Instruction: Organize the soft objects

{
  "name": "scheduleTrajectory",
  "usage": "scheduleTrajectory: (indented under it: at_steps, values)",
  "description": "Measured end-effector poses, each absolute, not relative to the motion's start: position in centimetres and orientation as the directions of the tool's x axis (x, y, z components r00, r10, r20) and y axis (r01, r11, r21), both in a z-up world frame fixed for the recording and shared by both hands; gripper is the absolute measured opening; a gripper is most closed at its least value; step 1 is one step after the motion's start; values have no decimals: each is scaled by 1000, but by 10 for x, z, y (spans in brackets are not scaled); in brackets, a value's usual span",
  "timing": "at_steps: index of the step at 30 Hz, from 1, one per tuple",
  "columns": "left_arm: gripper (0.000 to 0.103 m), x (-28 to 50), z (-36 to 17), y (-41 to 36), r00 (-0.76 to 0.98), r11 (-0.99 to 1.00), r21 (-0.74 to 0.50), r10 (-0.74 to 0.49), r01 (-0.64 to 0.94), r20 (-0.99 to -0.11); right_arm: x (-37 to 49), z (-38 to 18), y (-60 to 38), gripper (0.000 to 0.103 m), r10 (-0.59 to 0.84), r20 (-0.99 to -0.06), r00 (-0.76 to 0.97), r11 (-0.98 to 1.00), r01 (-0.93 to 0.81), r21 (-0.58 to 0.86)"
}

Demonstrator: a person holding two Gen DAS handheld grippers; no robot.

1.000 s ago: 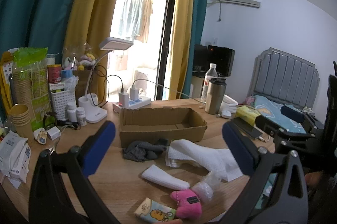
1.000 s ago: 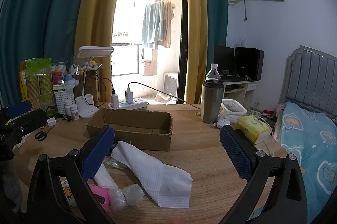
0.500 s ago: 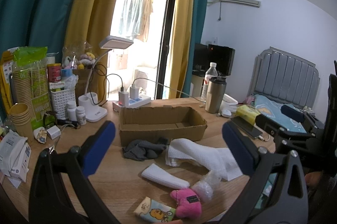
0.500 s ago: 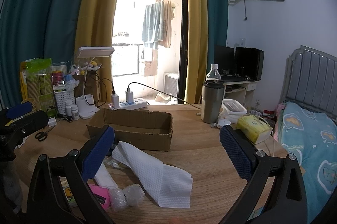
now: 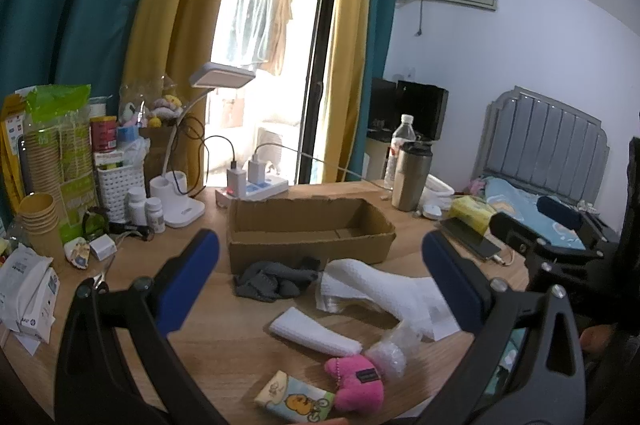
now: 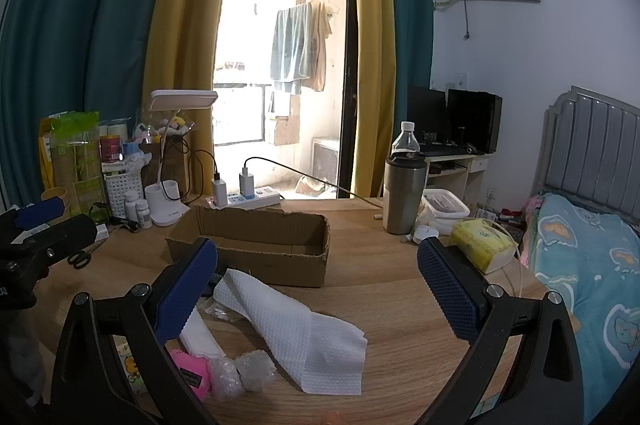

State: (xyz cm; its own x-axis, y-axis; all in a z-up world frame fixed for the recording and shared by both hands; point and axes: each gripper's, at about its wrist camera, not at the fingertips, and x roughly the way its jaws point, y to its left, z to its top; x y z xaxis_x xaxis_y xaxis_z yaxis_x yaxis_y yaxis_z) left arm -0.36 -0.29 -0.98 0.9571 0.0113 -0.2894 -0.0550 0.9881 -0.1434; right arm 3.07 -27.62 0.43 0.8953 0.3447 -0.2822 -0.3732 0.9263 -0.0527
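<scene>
Left tool (image 5: 320,265) spread wide (gripping nothing), right tool (image 6: 318,267) likewise, empty cardboard box (image 5: 308,235) at twelve o'clock, white waffle cloth (image 6: 304,333) on table (image 6: 400,297)

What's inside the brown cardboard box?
Nothing that shows: the cardboard box looks empty, with only its bare brown floor and far wall visible. Its front wall hides the nearest strip of the floor. The grey cloth and white towel lie outside, in front.

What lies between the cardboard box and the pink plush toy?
In the left wrist view, a grey cloth lies against the box, then a folded white towel nearer the pink toy.
</scene>
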Motion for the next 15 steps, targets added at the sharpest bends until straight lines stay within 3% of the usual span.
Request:
scheduleTrajectory:
  at_steps: [15]
  values:
    - [102,-3,-10,-2,956,988,-145,10,-54,-292,30,5,-274,102,347,-280,895,926,-374,-51]
